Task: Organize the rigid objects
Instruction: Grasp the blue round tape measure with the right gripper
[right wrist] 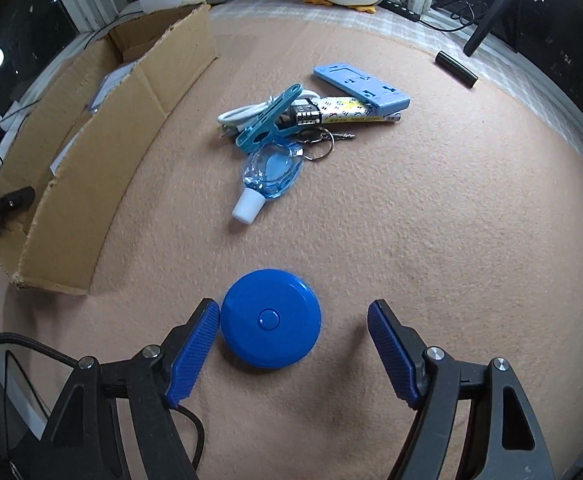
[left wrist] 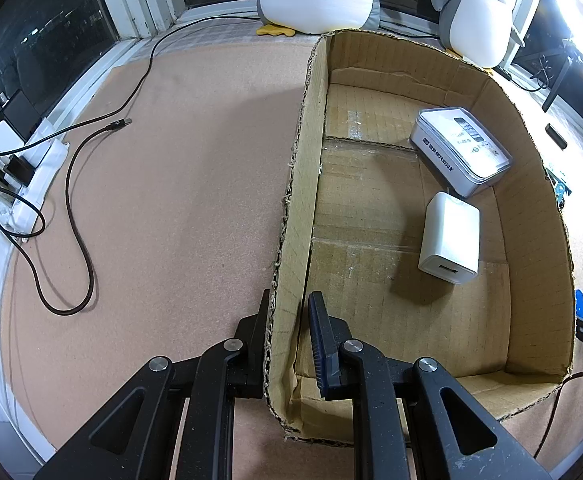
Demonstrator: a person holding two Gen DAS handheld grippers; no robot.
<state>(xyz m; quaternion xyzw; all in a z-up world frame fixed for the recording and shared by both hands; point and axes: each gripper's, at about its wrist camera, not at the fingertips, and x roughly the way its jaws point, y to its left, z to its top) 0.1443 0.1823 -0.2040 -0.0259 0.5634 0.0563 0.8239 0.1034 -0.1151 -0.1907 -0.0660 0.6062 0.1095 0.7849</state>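
On the far left of my left-wrist view a black cable [left wrist: 77,216] looped over the pink felt surface [left wrist: 179,184], running from a white power strip [left wrist: 31,176] by the window. Moving right, my left gripper [left wrist: 287,328] was pinched onto the near left wall of the cardboard box [left wrist: 295,208], one finger outside and one inside. Inside the box, toward its right wall, lay a white charger [left wrist: 449,240], and just behind it a clear-lidded case [left wrist: 461,148]. Two penguin plush toys [left wrist: 475,12] sat beyond the box at the sill.

In my right-wrist view the same box stood on the left. At centre, further off, a small heap held a white cord [right wrist: 239,114], a teal clip [right wrist: 269,118], a clear blue bottle [right wrist: 271,170] with a white cap, keys on a ring [right wrist: 325,140], a patterned tube [right wrist: 355,114] and a light blue slab [right wrist: 361,84]. A black cylinder [right wrist: 456,69] lay well apart at the right. Nearest me, my right gripper [right wrist: 293,344] stood spread wide around a round blue disc [right wrist: 270,322]; the left pad sat just beside its edge, though I couldn't tell whether it touched, and the right pad stood clear.
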